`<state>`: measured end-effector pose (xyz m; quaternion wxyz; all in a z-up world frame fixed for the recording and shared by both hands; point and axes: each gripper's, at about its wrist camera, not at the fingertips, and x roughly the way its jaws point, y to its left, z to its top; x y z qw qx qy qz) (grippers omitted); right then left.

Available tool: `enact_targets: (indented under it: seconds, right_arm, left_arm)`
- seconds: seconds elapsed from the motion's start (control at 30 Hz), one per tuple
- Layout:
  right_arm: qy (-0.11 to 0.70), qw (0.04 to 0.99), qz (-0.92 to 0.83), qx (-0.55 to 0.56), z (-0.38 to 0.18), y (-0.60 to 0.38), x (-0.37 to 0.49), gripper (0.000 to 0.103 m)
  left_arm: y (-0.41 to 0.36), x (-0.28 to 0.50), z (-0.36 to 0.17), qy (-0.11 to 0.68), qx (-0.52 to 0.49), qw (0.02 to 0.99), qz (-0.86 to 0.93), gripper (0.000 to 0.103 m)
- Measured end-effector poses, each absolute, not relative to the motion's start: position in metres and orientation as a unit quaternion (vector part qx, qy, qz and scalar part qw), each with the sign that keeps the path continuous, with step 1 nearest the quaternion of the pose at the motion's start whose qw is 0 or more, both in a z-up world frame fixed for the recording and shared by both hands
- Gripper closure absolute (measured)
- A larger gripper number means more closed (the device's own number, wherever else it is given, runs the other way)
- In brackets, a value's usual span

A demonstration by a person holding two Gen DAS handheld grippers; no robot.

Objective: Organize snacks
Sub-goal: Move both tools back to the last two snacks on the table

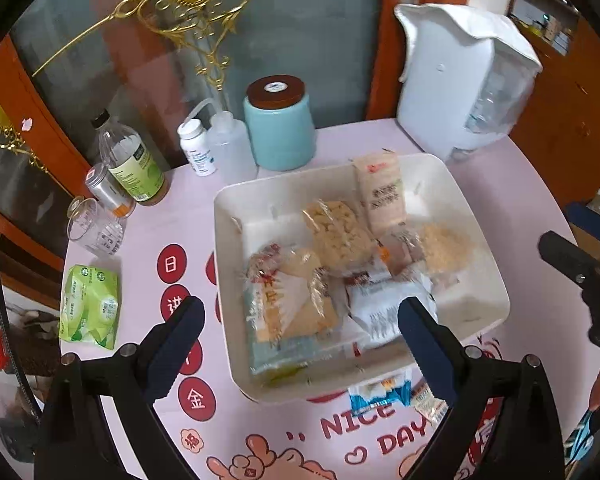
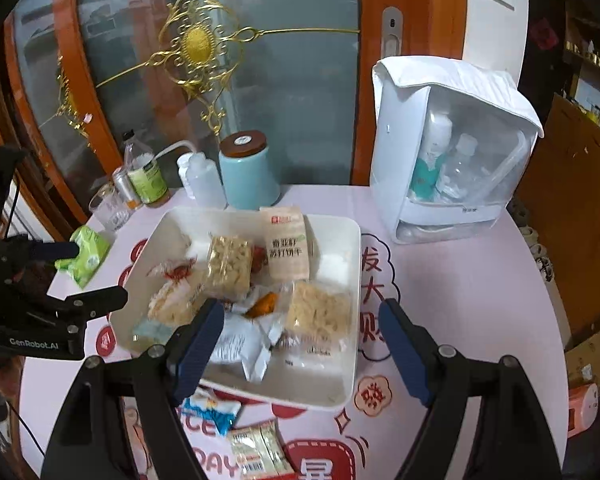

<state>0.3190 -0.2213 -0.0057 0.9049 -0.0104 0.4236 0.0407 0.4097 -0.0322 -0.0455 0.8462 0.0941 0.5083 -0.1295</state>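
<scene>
Both wrist views: I am holding the left tool and the right tool above the white tray, each spread wide and gripping nothing. The tray is sitting on the pink-clothed counter, and the snack packets are lying heaped inside it, overlapping so that the lower ones are only partly showing. A tall cracker packet is leaning on the tray's far wall. Two more are lying outside on the counter, just beside the near rim: a blue-and-white packet that the right tool's finger is partly covering, and a pale yellow packet cut off by the bottom edge of the right view. In the left view the tool's fingers are hiding the tray's near corners. The print on most wrappers is blurring beyond reading. A green pack, possibly tissues, is resting well apart at the counter's left edge.
</scene>
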Motion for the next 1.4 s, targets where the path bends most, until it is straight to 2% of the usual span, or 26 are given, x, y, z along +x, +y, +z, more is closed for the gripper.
enact_targets:
  seconds: [0.4, 0.7, 0.93, 1.17, 1.4]
  right_arm:
    - [0.432, 0.9, 0.052, -0.024, -0.018, -0.222, 0.251, 0.023]
    - [0.455, 0.887, 0.071, -0.022, -0.057, -0.224, 0.214, 0.023]
    - [0.478, 0.874, 0.083, -0.024, -0.107, -0.214, 0.192, 0.023]
    - [0.51, 0.854, 0.097, -0.035, -0.157, -0.201, 0.198, 0.023]
    - [0.541, 0.835, 0.096, -0.036, -0.203, -0.187, 0.218, 0.023]
  left_arm:
    - [-0.058, 0.329, -0.036, 0.491, 0.125, 0.844, -0.177, 0.006]
    - [-0.071, 0.27, -0.043, 0.463, 0.139, 0.853, -0.194, 0.006]
    - [-0.075, 0.255, -0.091, 0.499, 0.115, 0.829, -0.222, 0.006]
    - [-0.072, 0.259, -0.162, 0.54, 0.092, 0.809, -0.213, 0.006]
    - [-0.064, 0.275, -0.192, 0.558, 0.073, 0.803, -0.194, 0.006]
